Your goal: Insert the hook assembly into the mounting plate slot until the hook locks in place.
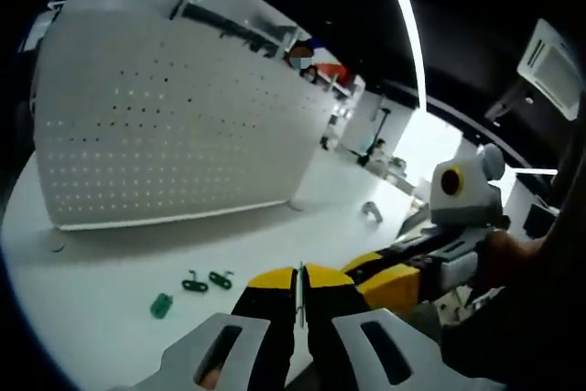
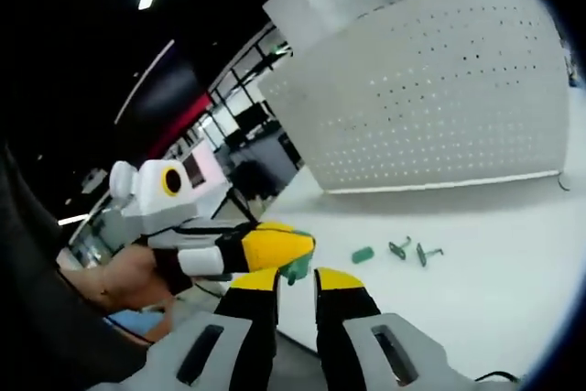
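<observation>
The white pegboard mounting plate (image 1: 183,116) (image 2: 439,98) stands upright on the white table (image 1: 110,327). In front of it lie a small green piece (image 1: 161,304) (image 2: 363,255) and two dark hook parts (image 1: 193,284) (image 1: 220,278) (image 2: 398,247) (image 2: 426,253). My left gripper (image 1: 299,274) has its yellow-tipped jaws shut, with a thin edge showing between them. The right gripper view shows the left gripper (image 2: 286,250) with a small green piece (image 2: 297,269) pinched at its tip. My right gripper (image 2: 296,285) is open just below that piece. It reaches into the left gripper view from the right (image 1: 389,274).
A small metal bracket (image 1: 371,211) lies on the table beyond the pegboard's right end. A person's hand (image 2: 119,286) (image 1: 513,258) grips each tool. Both grippers hover off the table's near edge. Desks and shelving stand in the background.
</observation>
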A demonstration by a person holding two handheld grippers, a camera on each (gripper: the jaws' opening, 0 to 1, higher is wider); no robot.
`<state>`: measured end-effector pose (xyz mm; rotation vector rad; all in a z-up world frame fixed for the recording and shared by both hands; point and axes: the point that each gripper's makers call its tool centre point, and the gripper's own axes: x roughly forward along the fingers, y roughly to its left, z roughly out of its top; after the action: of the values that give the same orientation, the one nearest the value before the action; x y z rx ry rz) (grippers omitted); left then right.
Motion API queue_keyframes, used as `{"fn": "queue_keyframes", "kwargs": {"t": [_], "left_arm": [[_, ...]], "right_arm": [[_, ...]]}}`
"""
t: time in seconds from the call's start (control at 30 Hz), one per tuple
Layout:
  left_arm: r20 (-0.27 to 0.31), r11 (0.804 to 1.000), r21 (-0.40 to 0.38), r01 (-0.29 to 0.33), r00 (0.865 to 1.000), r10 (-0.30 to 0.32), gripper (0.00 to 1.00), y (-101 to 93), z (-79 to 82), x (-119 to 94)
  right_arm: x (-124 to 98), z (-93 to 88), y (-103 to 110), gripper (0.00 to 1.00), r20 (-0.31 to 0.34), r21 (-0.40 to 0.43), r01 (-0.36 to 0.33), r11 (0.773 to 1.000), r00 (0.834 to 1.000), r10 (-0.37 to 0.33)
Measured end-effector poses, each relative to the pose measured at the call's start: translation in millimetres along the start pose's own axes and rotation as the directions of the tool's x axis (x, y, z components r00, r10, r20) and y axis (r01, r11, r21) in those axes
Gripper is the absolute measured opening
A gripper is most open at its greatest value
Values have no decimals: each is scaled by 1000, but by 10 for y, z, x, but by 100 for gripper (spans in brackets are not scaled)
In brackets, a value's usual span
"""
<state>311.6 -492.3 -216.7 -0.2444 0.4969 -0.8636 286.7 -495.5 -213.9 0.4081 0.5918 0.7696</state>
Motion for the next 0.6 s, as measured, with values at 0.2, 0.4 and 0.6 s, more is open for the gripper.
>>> {"fn": "queue_keyframes", "kwargs": {"t": [0.2,0.4,0.6], "left_arm": [[42,1000,-27,5,999,-4,2,-23,76,-13],[85,999,-42,-10,996,14,2,-13,152,-30],[125,998,-58,-15,992,22,2,-7,209,-58]], "right_arm": [[-5,105,-5,6,54,59,-3,998,999,0],[9,172,21,4,83,76,-7,997,997,1],[9,220,59,3,109,116,-31,993,994,18]]}}
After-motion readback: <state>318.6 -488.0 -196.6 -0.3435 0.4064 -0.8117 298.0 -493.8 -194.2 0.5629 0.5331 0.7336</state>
